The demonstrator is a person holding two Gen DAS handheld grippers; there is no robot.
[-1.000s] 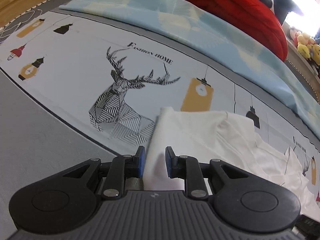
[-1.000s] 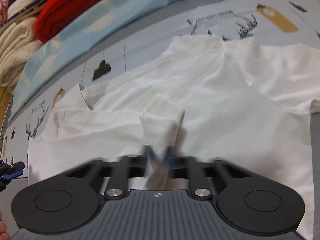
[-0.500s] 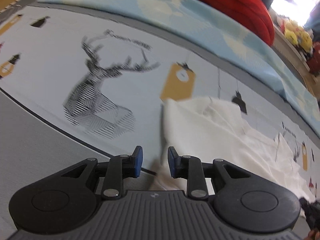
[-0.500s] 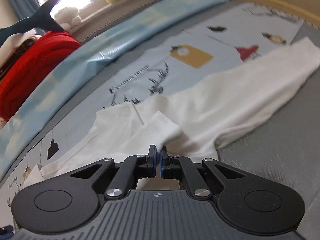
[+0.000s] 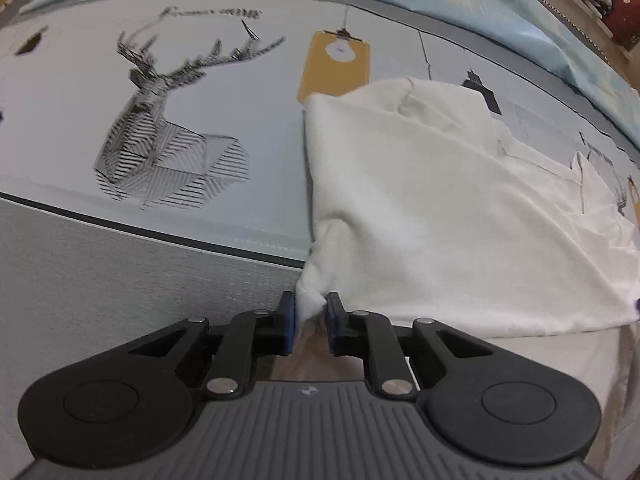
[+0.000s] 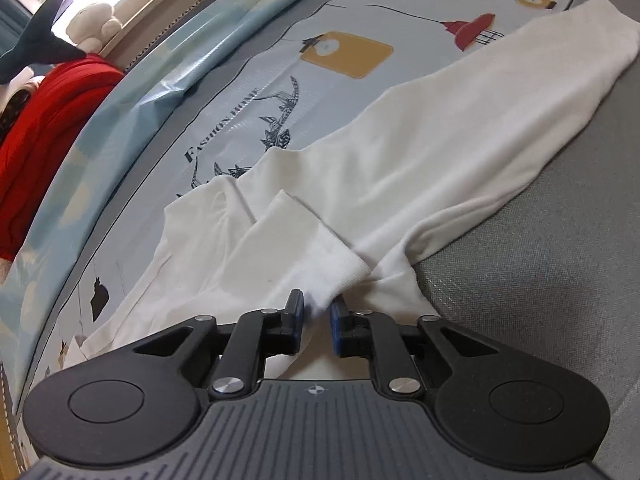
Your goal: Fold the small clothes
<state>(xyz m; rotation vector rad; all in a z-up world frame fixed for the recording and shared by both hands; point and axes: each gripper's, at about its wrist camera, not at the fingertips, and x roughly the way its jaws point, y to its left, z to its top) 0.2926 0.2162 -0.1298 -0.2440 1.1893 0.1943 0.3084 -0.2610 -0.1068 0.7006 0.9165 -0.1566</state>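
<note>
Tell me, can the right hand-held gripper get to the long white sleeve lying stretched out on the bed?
Probably yes. The long sleeve lies flat and uncovered ahead of the right hand-held gripper, but a folded cuff sits between its fingers and would need letting go first.
</note>
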